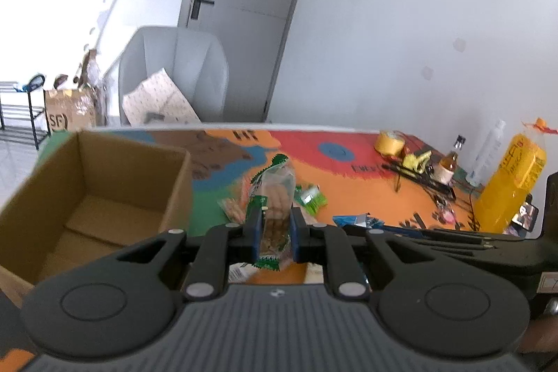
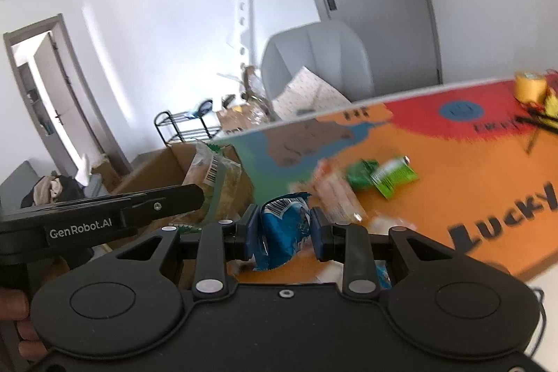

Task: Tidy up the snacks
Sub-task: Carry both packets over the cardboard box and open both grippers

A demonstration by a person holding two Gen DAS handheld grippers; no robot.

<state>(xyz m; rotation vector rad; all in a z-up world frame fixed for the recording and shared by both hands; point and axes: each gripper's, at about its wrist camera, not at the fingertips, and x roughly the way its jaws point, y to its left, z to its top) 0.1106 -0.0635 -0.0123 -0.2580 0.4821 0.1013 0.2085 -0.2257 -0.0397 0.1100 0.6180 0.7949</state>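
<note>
My left gripper (image 1: pixel 275 225) is shut on a clear snack packet with green ends (image 1: pixel 273 197), held above the colourful table mat to the right of an open cardboard box (image 1: pixel 87 190). My right gripper (image 2: pixel 284 229) is shut on a blue snack packet (image 2: pixel 282 229), held above the mat. In the right wrist view the left gripper and its packet (image 2: pixel 209 173) hang in front of the cardboard box (image 2: pixel 157 166). Green packets (image 1: pixel 310 196) and a pinkish packet (image 1: pixel 232 208) lie on the mat; they also show in the right wrist view (image 2: pixel 383 176).
An orange juice bottle (image 1: pixel 509 176), a small brown bottle (image 1: pixel 448 162), a yellow tape roll (image 1: pixel 389 142) and dark cables lie at the mat's far right. A grey chair (image 1: pixel 174 72) stands behind the table. A black rack (image 2: pixel 185 124) is on the floor.
</note>
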